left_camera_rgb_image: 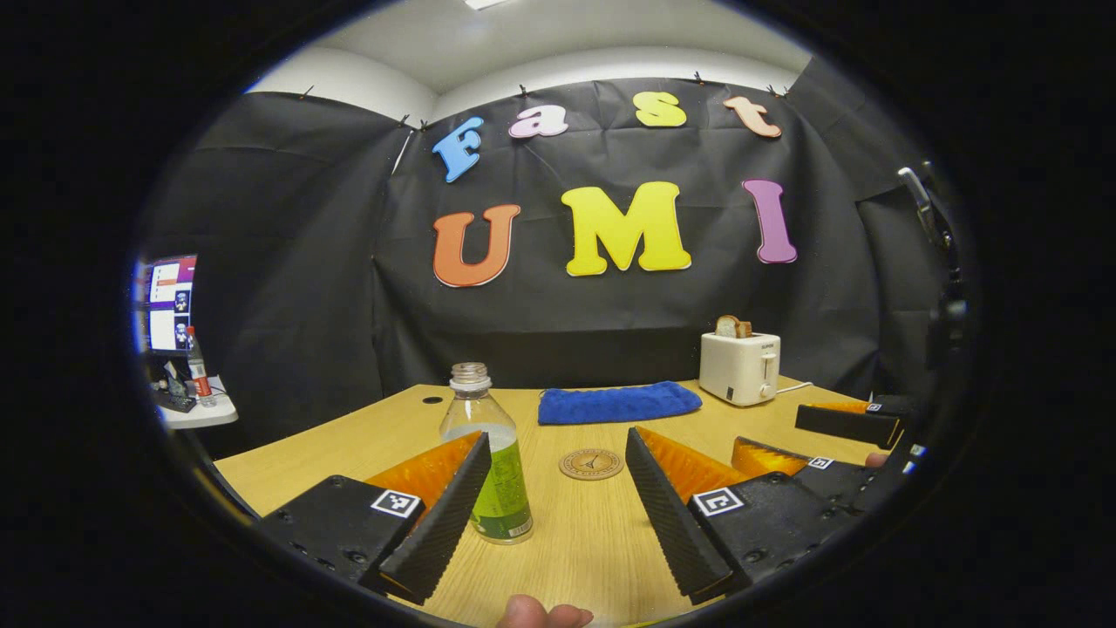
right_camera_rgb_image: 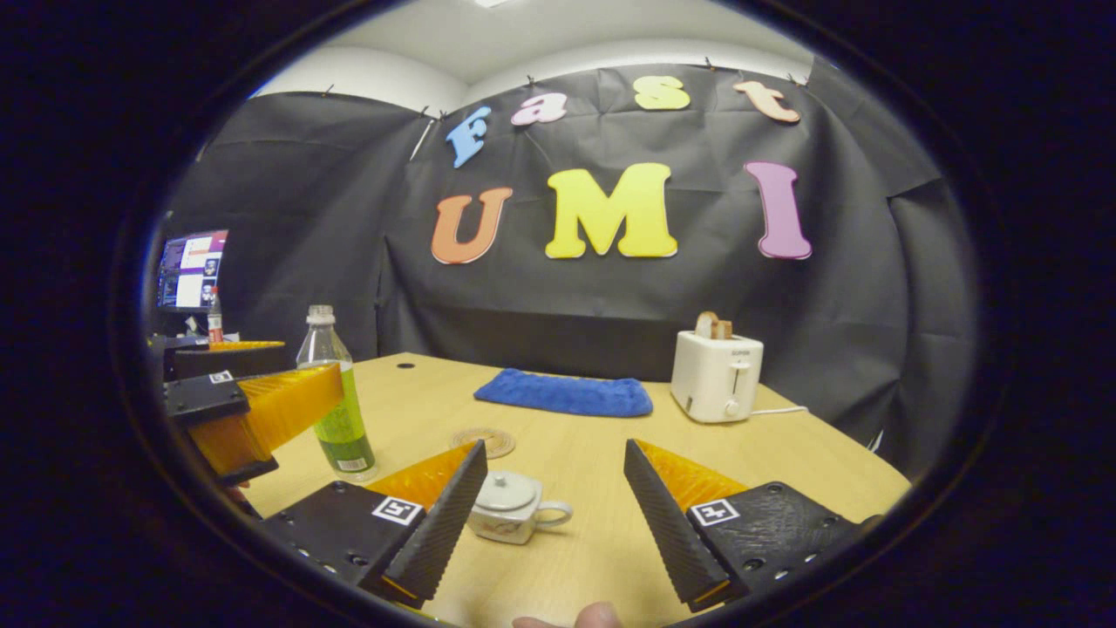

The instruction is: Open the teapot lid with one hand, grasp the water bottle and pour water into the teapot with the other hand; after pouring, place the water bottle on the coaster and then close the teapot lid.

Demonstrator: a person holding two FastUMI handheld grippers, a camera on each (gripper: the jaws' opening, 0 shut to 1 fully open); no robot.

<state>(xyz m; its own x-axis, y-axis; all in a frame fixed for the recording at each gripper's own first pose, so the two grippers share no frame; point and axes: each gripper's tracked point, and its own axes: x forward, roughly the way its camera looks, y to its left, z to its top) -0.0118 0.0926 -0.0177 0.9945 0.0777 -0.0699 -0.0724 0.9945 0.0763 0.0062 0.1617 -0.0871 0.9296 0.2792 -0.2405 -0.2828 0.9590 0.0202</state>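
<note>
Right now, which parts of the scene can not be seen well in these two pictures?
- Left gripper view: the water bottle lower left side is hidden behind a finger of the left tongs.
- Right gripper view: the teapot left side is hidden behind a finger of the right tongs; its painted mark is too small.

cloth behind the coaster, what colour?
Blue cloth, clearest in the left gripper view.

right gripper (right_camera_rgb_image: 551, 515): jaws wide apart above the surface (right_camera_rgb_image: 785, 453)
teapot (right_camera_rgb_image: 514, 508): lid on, between the jaws
water bottle (right_camera_rgb_image: 340, 410): upright, capless, left of coaster (right_camera_rgb_image: 482, 440)
</note>
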